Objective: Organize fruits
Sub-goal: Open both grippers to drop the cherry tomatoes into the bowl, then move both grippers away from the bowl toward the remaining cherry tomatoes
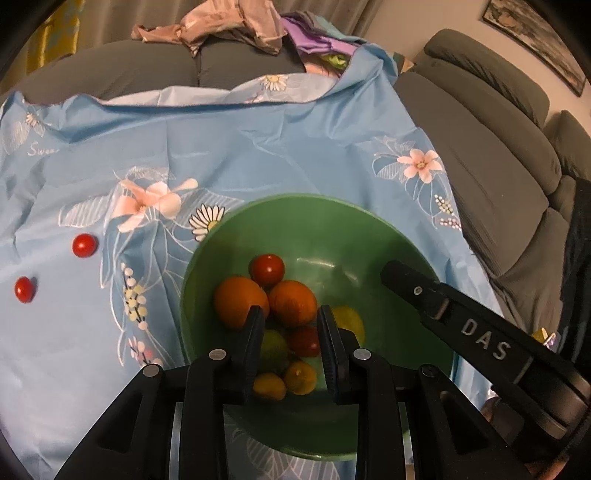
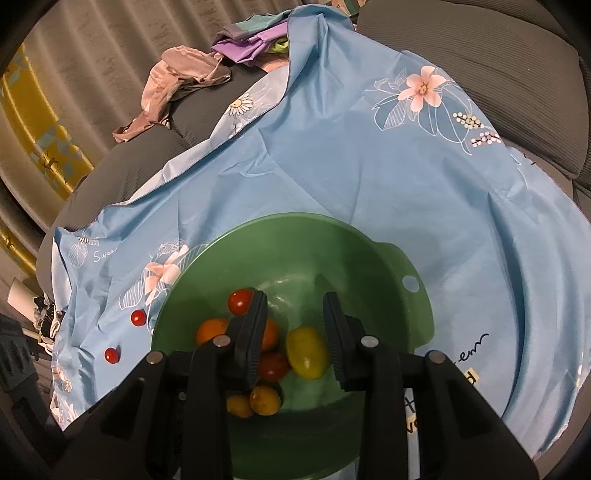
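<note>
A green bowl [image 1: 295, 197] [image 2: 295, 218] stands on a blue floral cloth [image 1: 258, 147] and holds several small fruits: orange ones [image 1: 240, 301], red tomatoes [image 1: 266, 268] and a yellow fruit [image 2: 306, 352] that lies on the bowl's bottom. Two more red tomatoes lie loose on the cloth left of the bowl [image 1: 84, 245] [image 1: 24, 289], also seen from the right wrist [image 2: 138, 317] [image 2: 111, 355]. My left gripper [image 1: 290, 312] hovers over the bowl's near side, shut to a narrow gap with nothing in it. My right gripper [image 2: 293, 299] hangs above the yellow fruit, likewise nearly closed and empty; its finger [image 1: 406, 284] reaches in over the bowl's right rim.
The cloth covers a grey sofa [image 1: 498, 184] whose cushions rise at the right and back. A heap of clothes [image 1: 221, 26] [image 2: 184, 74] lies on the sofa beyond the cloth. A framed picture [image 1: 535, 37] hangs on the wall at the far right.
</note>
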A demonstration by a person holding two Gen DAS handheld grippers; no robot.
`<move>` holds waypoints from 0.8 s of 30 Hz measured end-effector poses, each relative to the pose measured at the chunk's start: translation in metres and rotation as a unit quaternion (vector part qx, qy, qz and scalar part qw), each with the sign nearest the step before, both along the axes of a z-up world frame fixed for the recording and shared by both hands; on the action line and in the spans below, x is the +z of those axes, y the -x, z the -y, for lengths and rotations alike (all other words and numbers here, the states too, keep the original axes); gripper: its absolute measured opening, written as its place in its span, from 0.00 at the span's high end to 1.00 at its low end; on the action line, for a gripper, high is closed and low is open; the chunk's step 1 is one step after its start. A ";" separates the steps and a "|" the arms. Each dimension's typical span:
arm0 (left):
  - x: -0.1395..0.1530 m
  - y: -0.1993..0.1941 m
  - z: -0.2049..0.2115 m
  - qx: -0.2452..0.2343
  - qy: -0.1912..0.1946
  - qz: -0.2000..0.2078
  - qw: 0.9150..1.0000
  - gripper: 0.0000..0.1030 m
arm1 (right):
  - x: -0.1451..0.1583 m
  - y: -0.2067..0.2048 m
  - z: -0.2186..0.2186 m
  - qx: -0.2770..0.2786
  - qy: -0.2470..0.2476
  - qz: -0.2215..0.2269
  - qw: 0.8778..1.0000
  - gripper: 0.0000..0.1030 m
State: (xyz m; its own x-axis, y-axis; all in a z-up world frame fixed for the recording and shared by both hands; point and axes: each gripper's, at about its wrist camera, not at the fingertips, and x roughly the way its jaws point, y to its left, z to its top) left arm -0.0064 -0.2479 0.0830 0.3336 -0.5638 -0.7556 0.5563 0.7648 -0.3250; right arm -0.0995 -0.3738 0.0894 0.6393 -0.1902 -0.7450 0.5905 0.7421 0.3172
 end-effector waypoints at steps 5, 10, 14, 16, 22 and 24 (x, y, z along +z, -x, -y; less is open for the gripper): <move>0.008 0.002 -0.008 0.007 -0.006 0.018 1.000 0.58 | 0.003 0.001 -0.001 -0.002 0.001 0.003 1.000 0.59; 0.015 0.002 -0.021 0.014 0.003 0.025 1.000 0.55 | 0.008 0.003 -0.004 0.001 0.005 0.017 1.000 0.47; 0.023 0.003 -0.037 0.018 0.007 0.031 0.999 0.54 | 0.013 0.003 -0.009 0.004 0.010 0.027 1.000 0.41; 0.028 0.003 -0.050 0.029 0.015 0.035 0.999 0.51 | 0.015 0.002 -0.011 0.005 0.013 0.029 0.999 0.38; 0.044 -0.002 -0.094 0.075 0.045 0.035 0.996 0.44 | 0.020 -0.001 -0.020 0.012 0.023 0.034 0.999 0.35; 0.049 -0.004 -0.115 0.104 0.066 0.043 0.991 0.44 | 0.022 -0.003 -0.024 0.017 0.027 0.036 0.999 0.35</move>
